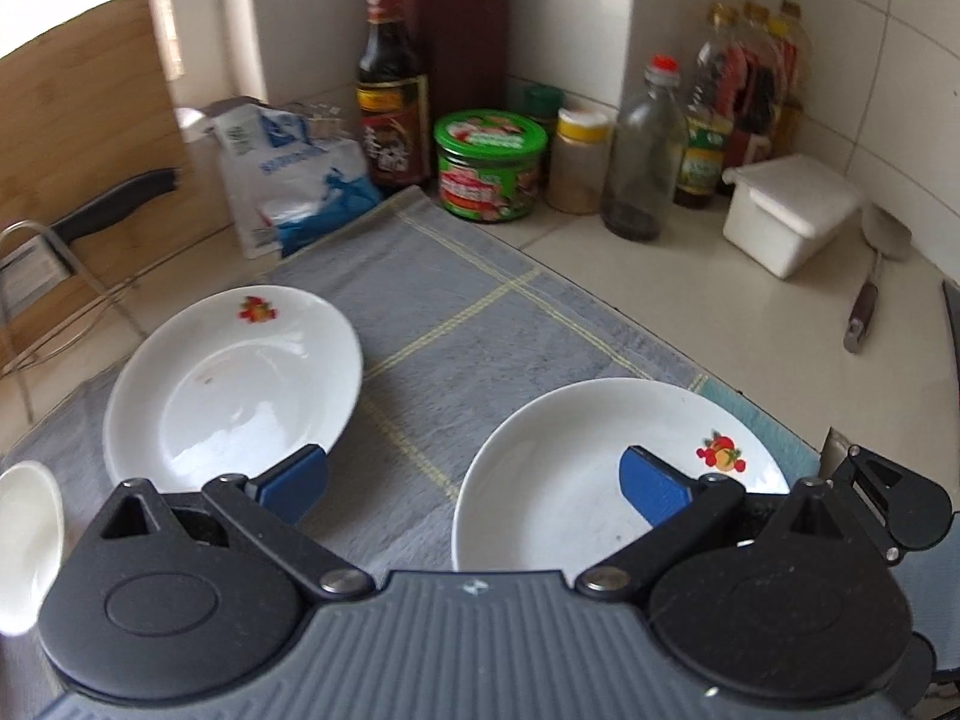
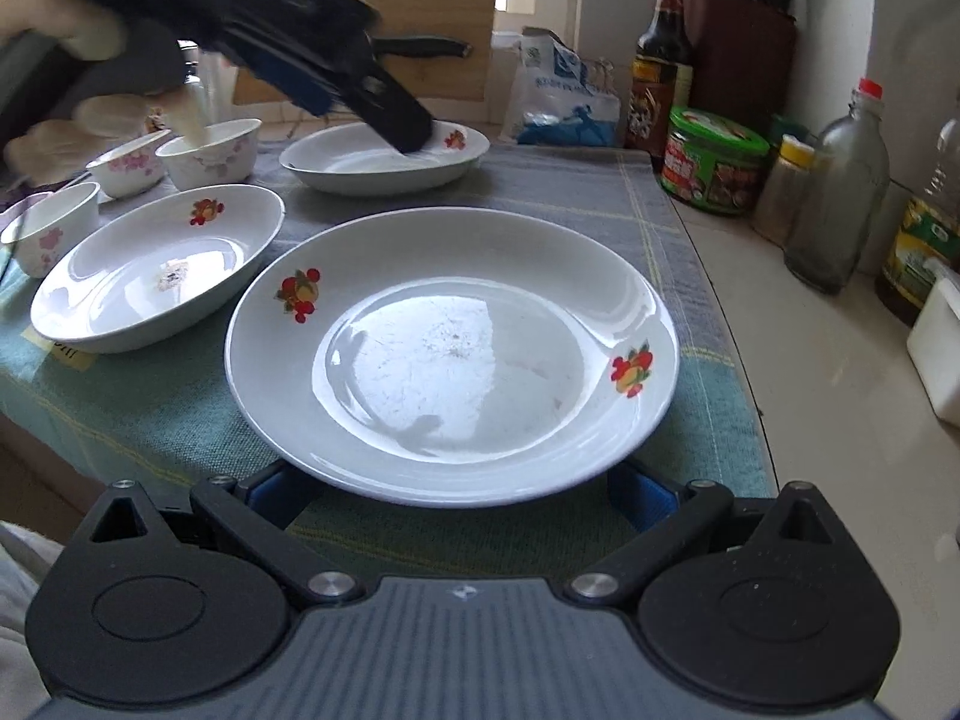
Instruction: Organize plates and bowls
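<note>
A large white plate (image 2: 450,354) with fruit prints lies on the grey-green cloth (image 2: 150,420) directly ahead of my right gripper (image 2: 459,498). This gripper is open, its blue pads (image 2: 645,501) low at either side of the plate's near rim. In the left wrist view the same plate (image 1: 570,498) is at the right. My left gripper (image 1: 474,486) is open and hovers above the far plate (image 1: 234,384), blurred in the right wrist view (image 2: 384,108). A third plate (image 2: 156,276) and flowered bowls (image 2: 210,150) sit at the left.
Sauce bottles (image 1: 390,90), a green jar (image 1: 489,165), a glass bottle (image 1: 645,150) and a white box (image 1: 789,210) line the back of the counter. A cutting board (image 1: 90,120), knife (image 1: 114,204) and wire rack (image 1: 48,300) stand left. A person's hand (image 2: 72,30) holds the left gripper.
</note>
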`<act>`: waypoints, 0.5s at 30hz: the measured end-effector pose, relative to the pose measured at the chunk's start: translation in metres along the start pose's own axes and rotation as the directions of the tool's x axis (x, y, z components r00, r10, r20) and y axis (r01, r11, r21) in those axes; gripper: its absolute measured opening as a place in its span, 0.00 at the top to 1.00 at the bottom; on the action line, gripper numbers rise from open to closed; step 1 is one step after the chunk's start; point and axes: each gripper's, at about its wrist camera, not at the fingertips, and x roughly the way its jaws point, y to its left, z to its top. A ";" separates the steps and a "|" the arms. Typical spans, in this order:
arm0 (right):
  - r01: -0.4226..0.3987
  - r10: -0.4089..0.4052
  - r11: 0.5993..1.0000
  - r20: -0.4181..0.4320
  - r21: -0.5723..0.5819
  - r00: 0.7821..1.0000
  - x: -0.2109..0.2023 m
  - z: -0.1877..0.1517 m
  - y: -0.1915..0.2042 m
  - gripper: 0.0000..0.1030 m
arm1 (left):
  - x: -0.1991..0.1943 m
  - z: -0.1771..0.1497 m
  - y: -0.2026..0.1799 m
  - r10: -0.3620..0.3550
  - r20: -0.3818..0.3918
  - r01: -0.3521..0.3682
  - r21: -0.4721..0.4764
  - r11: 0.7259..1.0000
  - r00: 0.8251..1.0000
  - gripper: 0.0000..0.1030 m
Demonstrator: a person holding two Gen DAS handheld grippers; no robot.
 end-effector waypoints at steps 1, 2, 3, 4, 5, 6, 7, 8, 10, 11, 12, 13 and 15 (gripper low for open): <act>-0.003 0.003 1.000 0.012 -0.005 1.000 0.000 -0.002 0.000 0.00 | 0.005 0.003 -0.002 -0.012 -0.015 0.012 0.016 1.000 1.000 0.01; -0.005 0.005 1.000 0.021 -0.006 1.000 -0.001 -0.003 0.000 0.00 | 0.010 0.005 -0.003 -0.022 -0.032 0.023 0.029 0.999 0.999 0.01; -0.006 0.006 1.000 0.029 -0.007 1.000 -0.001 -0.004 0.000 0.00 | 0.015 0.008 -0.004 -0.029 -0.048 0.031 0.040 0.999 0.998 0.01; -0.006 0.007 1.000 0.037 -0.007 0.999 -0.002 -0.005 0.000 0.00 | 0.020 0.009 -0.006 -0.035 -0.063 0.038 0.055 0.998 0.997 0.01; -0.005 0.005 1.000 0.043 -0.006 0.999 -0.002 -0.005 0.000 0.00 | 0.026 0.010 -0.008 -0.043 -0.080 0.049 0.073 0.996 0.996 0.01; -0.005 0.005 1.000 0.047 -0.006 0.999 -0.002 -0.006 0.000 0.00 | 0.031 0.011 -0.010 -0.048 -0.100 0.057 0.088 0.994 0.994 0.01; -0.005 0.005 1.000 0.049 -0.007 0.999 -0.002 -0.006 0.001 0.00 | 0.036 0.012 -0.012 -0.053 -0.118 0.064 0.097 0.993 0.992 0.01; -0.006 0.007 1.000 0.049 -0.008 0.999 -0.002 -0.006 0.000 0.00 | 0.041 0.013 -0.014 -0.063 -0.137 0.077 0.104 0.992 0.989 0.01; -0.012 0.013 1.000 0.053 -0.013 0.998 -0.002 -0.007 0.000 0.00 | 0.051 0.014 -0.017 -0.091 -0.183 0.113 0.112 0.987 0.979 0.01; -0.012 0.013 1.000 0.054 -0.014 0.998 -0.002 -0.007 0.000 0.00 | 0.055 0.015 -0.017 -0.104 -0.201 0.129 0.111 0.985 0.974 0.01; -0.011 0.012 1.000 0.055 -0.013 0.998 -0.002 -0.007 0.000 0.00 | 0.059 0.016 -0.018 -0.120 -0.215 0.146 0.112 0.983 0.969 0.01; -0.010 0.010 1.000 0.059 -0.012 0.998 -0.002 -0.007 0.000 0.00 | 0.062 0.018 -0.018 -0.135 -0.227 0.163 0.112 0.980 0.965 0.03; -0.004 0.005 1.000 0.067 -0.009 0.998 -0.003 -0.009 0.001 0.00 | 0.069 0.021 -0.017 -0.173 -0.254 0.206 0.107 0.973 0.951 0.04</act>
